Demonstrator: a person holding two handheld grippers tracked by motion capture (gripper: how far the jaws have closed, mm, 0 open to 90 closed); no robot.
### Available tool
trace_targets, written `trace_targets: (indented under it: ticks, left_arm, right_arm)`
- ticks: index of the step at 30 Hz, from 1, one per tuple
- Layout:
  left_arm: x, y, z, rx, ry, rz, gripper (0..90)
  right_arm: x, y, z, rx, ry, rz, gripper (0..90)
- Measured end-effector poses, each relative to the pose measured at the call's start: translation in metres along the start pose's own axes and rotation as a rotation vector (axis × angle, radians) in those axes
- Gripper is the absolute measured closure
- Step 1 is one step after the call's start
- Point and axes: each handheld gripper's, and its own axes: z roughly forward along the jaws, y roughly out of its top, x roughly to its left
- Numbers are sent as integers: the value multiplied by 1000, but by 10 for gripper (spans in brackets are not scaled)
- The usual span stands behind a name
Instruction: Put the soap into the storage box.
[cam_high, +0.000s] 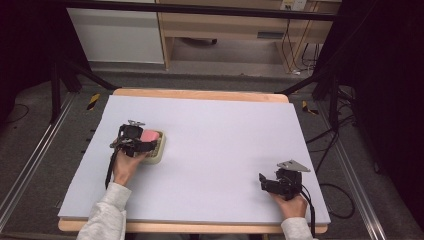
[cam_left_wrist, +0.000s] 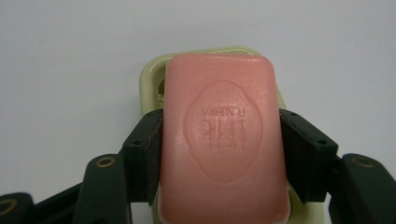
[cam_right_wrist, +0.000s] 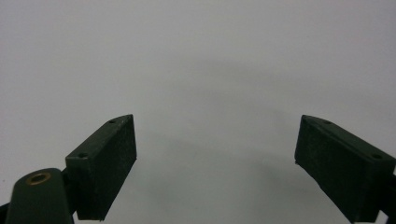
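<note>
High view first: the left gripper (cam_high: 141, 143) sits left of centre in the frame, over a pale cream soap dish (cam_high: 159, 152) on the grey table (cam_high: 225, 130). There's a pink soap bar (cam_high: 149, 135) right at its tip, above the dish. Over at the lower right of the frame the right gripper (cam_high: 272, 184) just rests near the table's front edge, well apart from the dish, doing nothing as far as I can see.

Left gripper view: this is the good one. The soap bar (cam_left_wrist: 223, 140) takes up the middle of the frame, with an oval stamp and some lettering that reads upside down from here. Both black jaws are pressed against its long sides, so the left gripper (cam_left_wrist: 223, 154) is clamped on the soap. The soap dish (cam_left_wrist: 150, 79) peeks out behind it at the upper edge and lower right. Can't tell whether the bar is touching the dish or held just above it.

Right gripper view: the right gripper (cam_right_wrist: 217, 161) has its jaws spread wide with nothing between them, just bare table (cam_right_wrist: 196, 56).

My read on progress: the grab is done, and whatever comes after (lifting it out or setting it in) isn't settled yet, since the jaws haven't let go.
</note>
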Motion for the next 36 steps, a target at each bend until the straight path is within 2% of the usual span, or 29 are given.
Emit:
trace_targets:
  ticks: [21, 32, 34, 36]
  left_arm:
    - [-6, -3, 9, 31, 8, 12, 370]
    - [-6, -3, 10, 29, 10, 9, 366]
    - [-6, -3, 7, 13, 1, 2, 346]
    - [-6, -2, 5, 0, 14, 11, 305]
  right_arm:
    - [0, 0, 1, 4, 1, -6, 130]
    - [1, 0, 1, 5, 1, -7, 130]
    - [1, 0, 1, 4, 1, -6, 130]
    - [1, 0, 0, 4, 1, -6, 130]
